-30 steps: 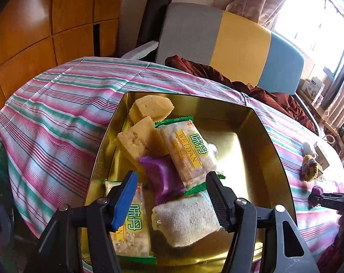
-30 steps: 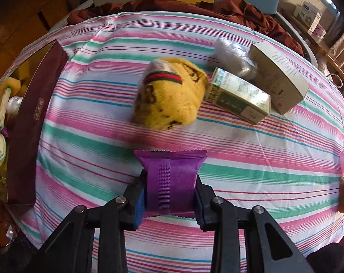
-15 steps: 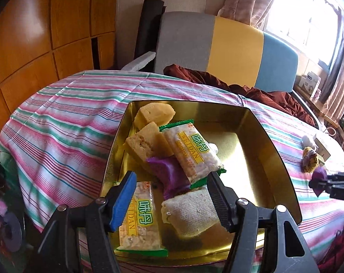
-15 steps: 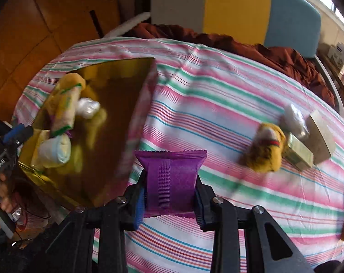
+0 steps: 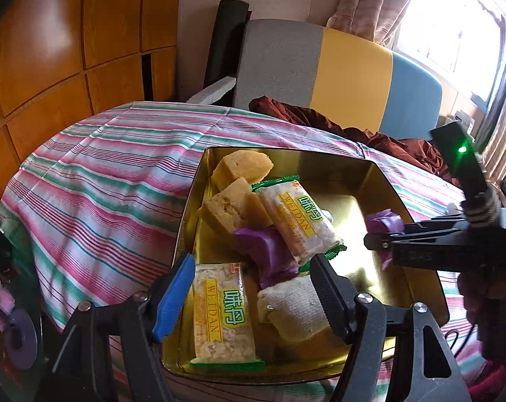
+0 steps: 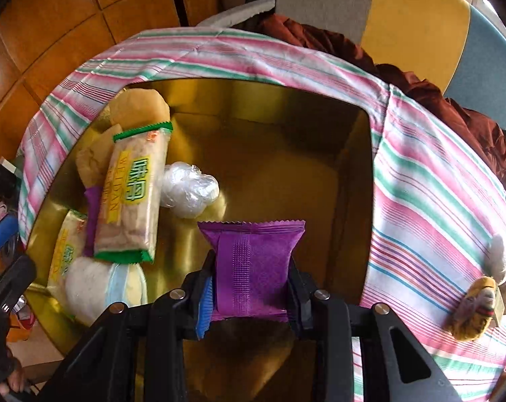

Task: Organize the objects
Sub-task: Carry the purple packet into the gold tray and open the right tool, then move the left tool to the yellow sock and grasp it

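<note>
A gold metal tin (image 5: 350, 171) (image 6: 286, 107) sits on the striped tablecloth. It holds yellow cake pieces (image 5: 243, 167), two Weidan snack bars (image 5: 296, 221) (image 5: 223, 315), a purple packet (image 5: 269, 251), a beige bundle (image 5: 293, 311) and a clear plastic wad (image 6: 187, 189). My right gripper (image 6: 249, 288) is shut on a second purple snack packet (image 6: 251, 268) and holds it over the tin's bare right half; it also shows in the left wrist view (image 5: 383, 234). My left gripper (image 5: 253, 288) is open and empty above the tin's near edge.
A yellow plush toy (image 6: 474, 311) and a white wad (image 6: 499, 258) lie on the cloth right of the tin. A grey, yellow and blue chair (image 5: 336, 77) with brown cloth (image 5: 320, 120) stands behind the table. Wooden panels (image 5: 68, 50) line the left wall.
My right gripper has carried the purple packet leftward from the tablecloth to above the tin. My left gripper has drawn back slightly and stays open.
</note>
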Tool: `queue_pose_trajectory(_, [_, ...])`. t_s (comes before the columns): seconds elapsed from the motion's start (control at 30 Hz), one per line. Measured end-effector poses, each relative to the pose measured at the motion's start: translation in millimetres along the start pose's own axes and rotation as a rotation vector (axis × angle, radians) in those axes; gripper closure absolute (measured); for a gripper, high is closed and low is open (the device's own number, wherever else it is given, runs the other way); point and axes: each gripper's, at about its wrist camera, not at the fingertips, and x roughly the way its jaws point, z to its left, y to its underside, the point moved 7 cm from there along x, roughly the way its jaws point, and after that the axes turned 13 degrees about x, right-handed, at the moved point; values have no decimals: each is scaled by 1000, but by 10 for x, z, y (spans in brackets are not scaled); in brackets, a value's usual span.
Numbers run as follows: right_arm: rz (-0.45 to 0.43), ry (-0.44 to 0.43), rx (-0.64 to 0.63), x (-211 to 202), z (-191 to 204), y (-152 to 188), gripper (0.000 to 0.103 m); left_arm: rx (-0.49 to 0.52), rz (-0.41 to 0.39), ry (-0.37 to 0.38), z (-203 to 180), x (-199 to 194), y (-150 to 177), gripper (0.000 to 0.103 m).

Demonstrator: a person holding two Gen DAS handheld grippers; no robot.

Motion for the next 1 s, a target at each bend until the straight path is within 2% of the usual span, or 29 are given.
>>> queue_pose_trajectory(0.1, [1, -18, 9, 71, 6, -22, 65, -6, 10, -2, 25, 22, 24, 30])
queue_pose_trajectory(0.17, [-4, -38, 12, 74, 25, -43, 57, -9, 16, -2, 31, 37, 41, 30])
queue_pose_trajectory(0.4, [-82, -50, 33, -196, -93, -35, 56, -5, 19, -6, 19, 50, 41, 28])
queue_pose_trajectory(0.5, [-124, -50, 56, -366, -231, -12, 52, 1, 18, -5, -6, 44, 35, 28])
queue_pose_trajectory(0.57, [-147, -38, 83, -456, -392, 18, 47, 8, 17, -4, -31, 38, 29, 28])
queue_pose_trajectory(0.7, [-175, -11, 146, -610, -742, 107, 45, 20, 15, 0, -94, 22, 8, 28])
queue_pose_trajectory(0.73, [-182, -1, 164, -648, -847, 131, 39, 22, 12, 1, -106, 14, 1, 28])
queue_pose_trajectory(0.8, [-197, 18, 205, -727, -1075, 180, 35, 25, 10, 10, -139, 11, -14, 28])
queue_pose_trajectory(1.0, [-219, 88, 353, -925, -1874, 342, 34, 51, 6, 43, -307, 2, -71, 23])
